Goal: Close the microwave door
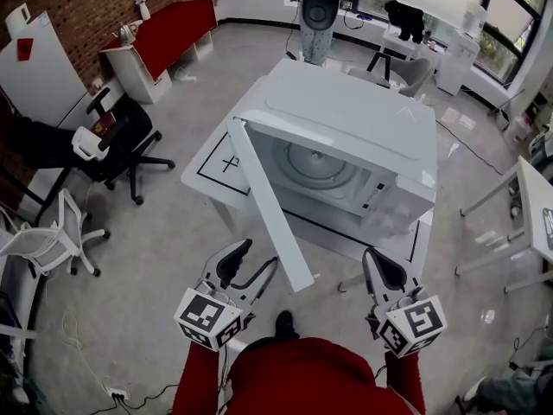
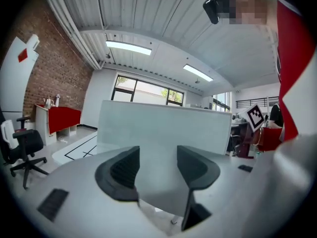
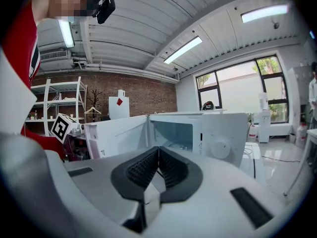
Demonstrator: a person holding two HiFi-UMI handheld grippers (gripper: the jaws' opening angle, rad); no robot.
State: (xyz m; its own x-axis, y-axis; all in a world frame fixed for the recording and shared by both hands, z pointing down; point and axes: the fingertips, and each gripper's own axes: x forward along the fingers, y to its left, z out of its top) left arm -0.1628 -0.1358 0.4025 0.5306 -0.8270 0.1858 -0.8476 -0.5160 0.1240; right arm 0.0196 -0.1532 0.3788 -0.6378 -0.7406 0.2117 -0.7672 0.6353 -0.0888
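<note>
A white microwave stands on a white table, and its door hangs wide open, swung out toward me. My left gripper is just left of the door's free end, jaws open. In the left gripper view the door's outer face fills the space ahead of my left gripper, and the pads do not press on it. My right gripper is shut and empty in front of the microwave's right side. The right gripper view looks past that gripper into the open cavity, with the door to its left.
A black office chair and a white chair stand on the floor at the left. A red-topped cabinet is at the back left. Another white table lies at the right edge. Black tape lines mark the microwave's table.
</note>
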